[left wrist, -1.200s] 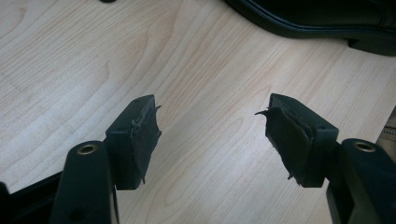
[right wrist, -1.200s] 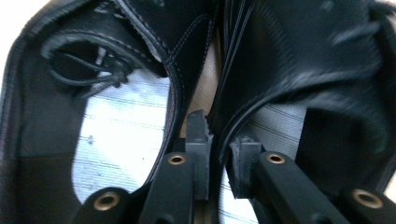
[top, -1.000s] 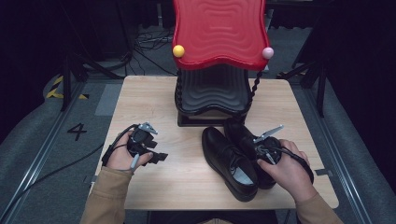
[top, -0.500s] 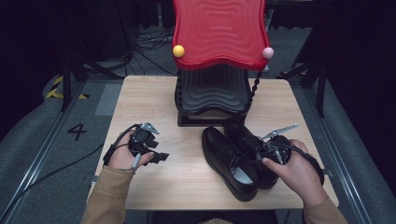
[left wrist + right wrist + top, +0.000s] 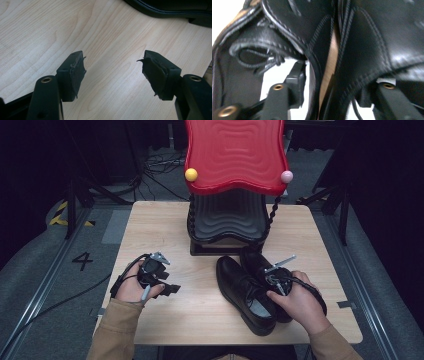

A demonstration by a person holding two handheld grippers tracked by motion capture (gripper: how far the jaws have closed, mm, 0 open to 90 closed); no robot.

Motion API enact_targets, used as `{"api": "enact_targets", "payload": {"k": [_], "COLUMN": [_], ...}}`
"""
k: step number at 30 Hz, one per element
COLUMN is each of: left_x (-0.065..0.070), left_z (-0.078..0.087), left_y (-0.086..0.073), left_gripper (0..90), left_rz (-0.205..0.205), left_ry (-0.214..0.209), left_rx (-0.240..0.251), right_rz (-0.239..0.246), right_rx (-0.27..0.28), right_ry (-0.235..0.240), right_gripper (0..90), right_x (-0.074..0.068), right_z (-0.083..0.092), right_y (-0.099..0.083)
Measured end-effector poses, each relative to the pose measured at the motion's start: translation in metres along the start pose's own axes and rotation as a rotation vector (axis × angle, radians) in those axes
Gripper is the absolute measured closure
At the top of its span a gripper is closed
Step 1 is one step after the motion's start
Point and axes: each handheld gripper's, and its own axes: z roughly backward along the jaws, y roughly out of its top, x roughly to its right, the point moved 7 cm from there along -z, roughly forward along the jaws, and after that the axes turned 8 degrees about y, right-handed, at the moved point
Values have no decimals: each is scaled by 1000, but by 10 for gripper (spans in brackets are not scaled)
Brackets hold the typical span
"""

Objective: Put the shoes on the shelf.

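At the near edge of a light wooden table (image 5: 165, 227), a person in tan sleeves holds a gripper in each hand beside a pair of black leather shoes. The right hand (image 5: 295, 300) lies over the shoe openings with its wrist angled inward, driving the right gripper (image 5: 272, 282) down at the two inner walls where the shoes meet. In the right gripper view, one jaw sits inside the left shoe (image 5: 262, 50), near its looped lace, and the other inside the right shoe (image 5: 382, 32), the two stitched collars standing between them; the jaws have just been closing from their widest, though whether the pads already press on the leather cannot be told. From above, the left shoe (image 5: 240, 287) and the right shoe (image 5: 255, 262) stand side by side, touching, toes toward a red wavy-topped stand (image 5: 235, 155) with a black ribbed base (image 5: 227, 217) at the table's far side. The left hand (image 5: 132, 287) rests on the tabletop well apart from the shoes, forearm flat, its left gripper (image 5: 113, 72) spread wide over bare wood with nothing between the pads.
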Motion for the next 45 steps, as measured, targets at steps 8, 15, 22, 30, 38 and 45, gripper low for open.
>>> {"api": "enact_targets", "payload": {"k": [8,15,22,30,38,45], "left_x": [0,-1,1,0,-1,-4], "left_z": [1,2,0,0,-1,3], "left_y": [-2,-6,-5,-3,-1,-1], "left_gripper": [345,345,345,346,345,346], "left_rz": [4,16,15,15,10,23], "left_ry": [7,9,6,-1,-2,1], "left_rx": [-2,-4,-9,-3,-4,12], "right_rz": [22,-13,-54,-124,-145,-146], "right_rx": [-36,-69,-101,-166,-182,-209], "right_ry": [-52,-54,-70,-89,-92,-86], "right_gripper": [600,638,636,646,807,822], "right_x": [0,2,2,3,5,1], "right_z": [-8,-11,-12,-12,-6,-1], "right_y": [4,7,9,13,17,23]}}
